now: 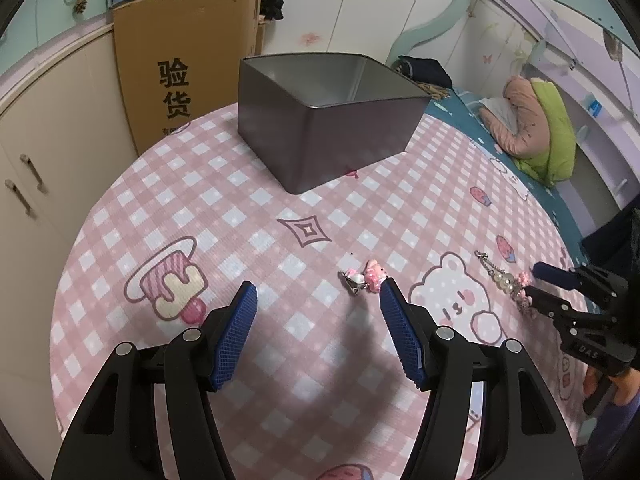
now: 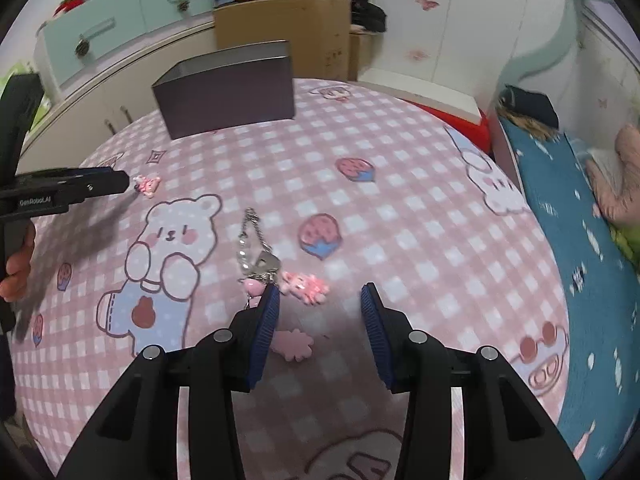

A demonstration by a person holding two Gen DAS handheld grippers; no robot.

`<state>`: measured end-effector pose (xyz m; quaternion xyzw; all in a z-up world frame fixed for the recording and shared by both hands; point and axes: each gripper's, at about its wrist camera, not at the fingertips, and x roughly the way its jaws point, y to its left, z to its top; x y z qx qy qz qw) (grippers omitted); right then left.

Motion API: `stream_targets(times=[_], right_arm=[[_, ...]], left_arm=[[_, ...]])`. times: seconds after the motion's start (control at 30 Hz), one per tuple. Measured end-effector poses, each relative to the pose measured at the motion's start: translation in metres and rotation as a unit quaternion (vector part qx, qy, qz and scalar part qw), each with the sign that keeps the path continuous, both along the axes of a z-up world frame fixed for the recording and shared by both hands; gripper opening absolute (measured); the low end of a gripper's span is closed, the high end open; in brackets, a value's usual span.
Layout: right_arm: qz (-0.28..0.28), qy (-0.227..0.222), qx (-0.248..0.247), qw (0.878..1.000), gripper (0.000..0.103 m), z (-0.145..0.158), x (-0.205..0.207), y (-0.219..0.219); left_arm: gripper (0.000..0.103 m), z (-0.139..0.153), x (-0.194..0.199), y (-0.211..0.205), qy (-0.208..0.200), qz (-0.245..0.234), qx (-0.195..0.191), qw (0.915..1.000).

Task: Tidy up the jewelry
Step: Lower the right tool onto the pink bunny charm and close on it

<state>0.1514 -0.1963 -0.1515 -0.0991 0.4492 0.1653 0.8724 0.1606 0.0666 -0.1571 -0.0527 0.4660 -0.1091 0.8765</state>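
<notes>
Because the chain charm (image 2: 260,256) lies loose on the checked cloth (image 2: 400,208), half under the tip of the right gripper's (image 2: 318,300) left finger and half beyond it, a closing squeeze could easily catch only its pink bow end; the silver chain runs away from the fingertips and would then trail or snag. Both blue pads (image 2: 370,312) stand moderately apart with nothing pressed between them; the bow sits just off that finger's inner edge, so the gap is not yet centred on the piece. A small pink charm (image 1: 366,278) rests touching the tip of the left gripper's (image 1: 318,300) right finger, outside the gap; its jaws are wide and empty, and any push forward would likely shove the charm along the cloth rather than take it. Well beyond both pairs of fingertips stands the grey tin (image 1: 320,120), open-topped and seemingly bare inside; if it is the destination, a dangling chain could hook its rim. Soft cloth may bunch under a low pinch; the right wrist view is slightly blurred, so finer contact I cannot tell.
</notes>
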Motion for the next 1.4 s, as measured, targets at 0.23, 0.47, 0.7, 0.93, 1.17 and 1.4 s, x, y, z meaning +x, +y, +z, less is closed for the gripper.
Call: stream_targets(times=[0.23,0.47,0.7,0.93,1.17,1.4], right_arm=[[0.035,-0.014,-0.014,0.999,0.038,-0.001,0.007,0.015],[0.062,-0.01,-0.016,0.998,0.02,0.0,0.003,0.024],[0.025,-0.024,-0.016,0.999,0.02,0.014,0.001,0.012],[0.001,-0.057,0.019,0.998,0.02,0.047,-0.002,-0.005],[0.019,-0.075,0.019,0.997,0.02,0.067,-0.008,0.005],[-0.038,-0.017,-0.069,0.997,0.02,0.022,0.013,-0.012]], left_arm=[[0.062,-0.001,0.003,0.003,0.002,0.0,-0.008,1.0],[0.062,0.0,0.004,0.004,0.004,0.001,-0.01,0.9999],[0.062,0.0,0.006,0.005,0.007,0.002,-0.017,0.9998],[0.062,0.0,0.005,0.006,0.006,0.002,-0.015,0.9999],[0.062,0.0,0.003,0.006,0.007,0.003,-0.019,0.9998],[0.062,0.0,0.0,0.006,0.005,0.001,-0.02,0.9998]])
